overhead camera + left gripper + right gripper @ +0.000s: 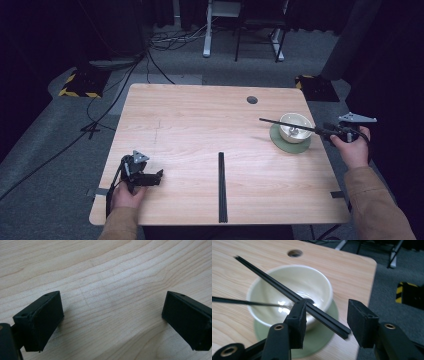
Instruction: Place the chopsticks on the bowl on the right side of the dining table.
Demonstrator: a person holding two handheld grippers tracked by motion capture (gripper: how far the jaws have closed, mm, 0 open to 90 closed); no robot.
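A cream bowl [295,125] [287,282] stands on a green saucer [280,141] [322,337] at the table's right. A pair of black chopsticks [280,123] [274,284] lies slanted across the bowl's rim, its near end between the jaws of my right gripper [328,131] [327,304]. Those jaws stand apart, and the sticks touch only the left one. A thin dark rod [242,302] reaches into the bowl from the left. My left gripper [159,175] [112,297] rests low at the table's front left, open over bare wood.
A long black strip [221,187] lies on the table at front centre, pointing away from me. A round cable hole [252,100] [295,253] is behind the bowl. The table's right edge runs close to the saucer. Cables and stands cover the floor beyond.
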